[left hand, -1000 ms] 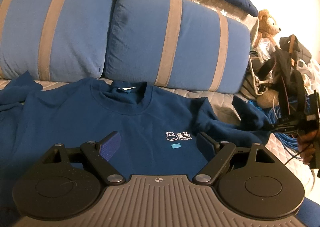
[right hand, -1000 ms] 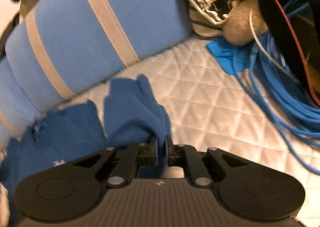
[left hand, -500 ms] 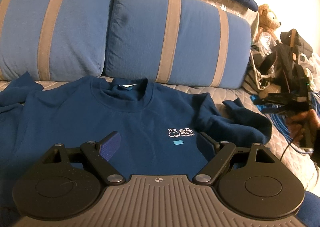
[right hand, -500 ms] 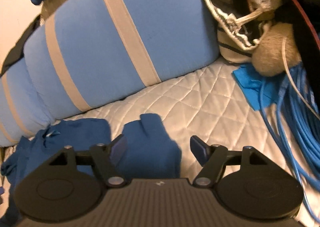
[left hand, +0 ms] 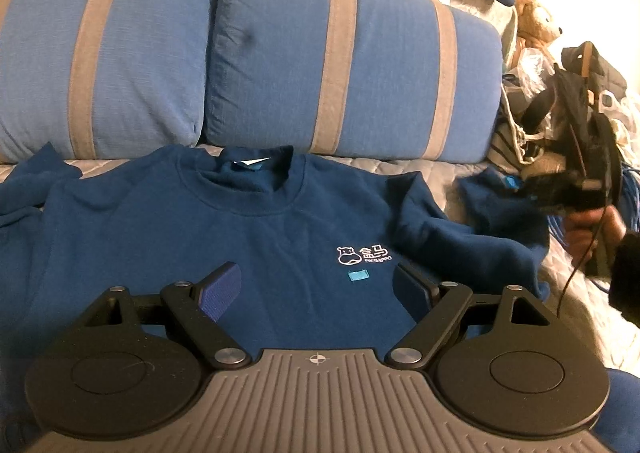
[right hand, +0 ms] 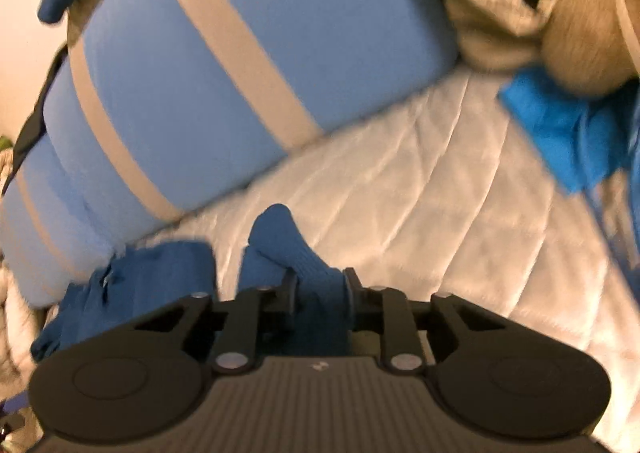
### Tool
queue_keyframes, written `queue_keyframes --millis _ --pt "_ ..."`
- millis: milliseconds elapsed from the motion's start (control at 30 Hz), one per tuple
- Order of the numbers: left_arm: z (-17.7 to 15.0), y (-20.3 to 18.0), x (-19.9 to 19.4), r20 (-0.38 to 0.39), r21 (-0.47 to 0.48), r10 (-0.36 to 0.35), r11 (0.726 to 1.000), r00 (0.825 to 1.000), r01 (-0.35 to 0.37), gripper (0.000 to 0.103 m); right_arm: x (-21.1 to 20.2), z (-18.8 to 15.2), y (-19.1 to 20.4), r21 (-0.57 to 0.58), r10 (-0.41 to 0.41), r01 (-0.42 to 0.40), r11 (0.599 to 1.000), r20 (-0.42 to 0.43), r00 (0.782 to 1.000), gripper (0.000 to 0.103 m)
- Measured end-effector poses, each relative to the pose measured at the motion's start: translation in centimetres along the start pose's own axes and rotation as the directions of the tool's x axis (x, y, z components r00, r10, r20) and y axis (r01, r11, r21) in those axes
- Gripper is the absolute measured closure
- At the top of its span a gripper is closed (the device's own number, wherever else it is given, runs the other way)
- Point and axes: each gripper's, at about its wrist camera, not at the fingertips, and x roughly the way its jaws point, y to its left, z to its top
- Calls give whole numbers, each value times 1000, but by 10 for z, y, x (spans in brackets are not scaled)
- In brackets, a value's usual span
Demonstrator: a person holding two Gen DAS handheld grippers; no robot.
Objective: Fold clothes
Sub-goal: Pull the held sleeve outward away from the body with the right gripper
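Right claw clamped on the sweatshirt sleeve, left claw spread apart above the chest.

The navy sweatshirt (left hand: pixel 224 229) lies face up on the quilted bed (right hand: pixel 440 181), collar toward the striped blue pillows (left hand: pixel 352 65). The left claw (left hand: pixel 316 289) holds nothing. The right claw (right hand: pixel 318 289) pinches the sleeve cuff (right hand: pixel 296 249).

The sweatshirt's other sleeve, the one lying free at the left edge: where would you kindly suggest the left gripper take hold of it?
Probably at the cuff end of the free sleeve, coming from the outer left: it lies loose beyond the sweatshirt body. The left gripper is open.
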Motion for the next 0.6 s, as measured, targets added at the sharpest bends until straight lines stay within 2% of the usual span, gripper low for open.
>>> queue_keyframes --millis 133,333,467,600 --pt "-1 -1 0 -2 6 5 1000 1000 -5 19 -38 16 9 30 -71 67 997 152 986 81" --pt "-1 -1 0 2 4 7 1000 1000 -7 19 -97 41 21 21 -192 194 981 299 935 81" --pt "-1 -1 -2 11 2 6 1000 1000 -6 19 -138 49 24 28 -318 329 944 349 882 81" --pt "0 0 -4 18 -2 3 1000 1000 -3 19 -181 51 21 68 -412 423 904 412 813 82"
